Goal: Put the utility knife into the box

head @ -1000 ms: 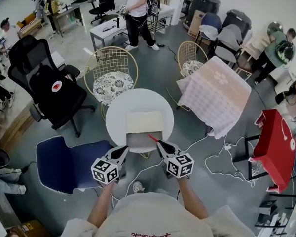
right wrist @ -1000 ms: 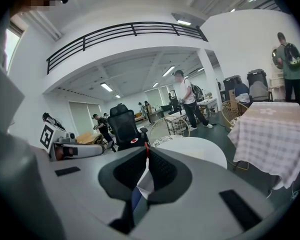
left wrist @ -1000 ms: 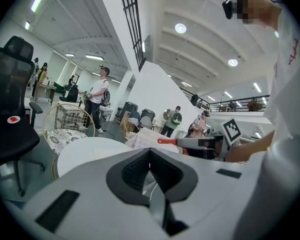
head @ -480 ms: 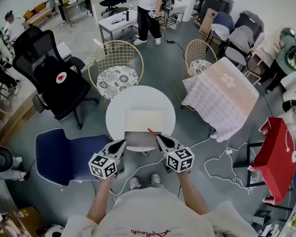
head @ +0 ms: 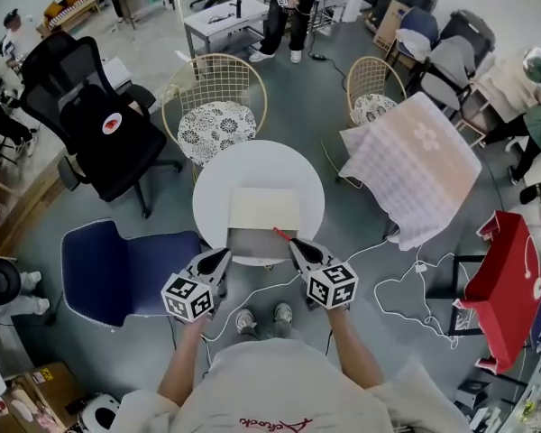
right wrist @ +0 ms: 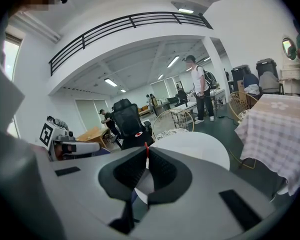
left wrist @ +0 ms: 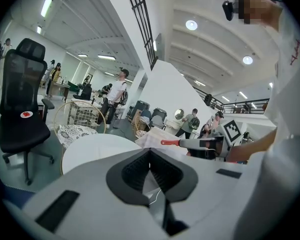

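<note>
Head view: round bench (head: 216, 179) carrying an open box (head: 263, 210).
Left gripper (head: 222, 258): jaws together, empty, just beside box.
Right gripper (head: 298, 244): jaws clamped on knife (head: 281, 234).
Knife place: red tip over box's near corner.
Remaining: lower in, release.

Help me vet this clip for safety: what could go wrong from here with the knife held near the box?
1. The right gripper pinches the utility knife only at its jaw tips, so the knife might twist or slip out before it is over the box.
2. The box sits at the near edge of the round table. The left gripper is shut and off the box, so a bump from the knife could push the box off.
</note>
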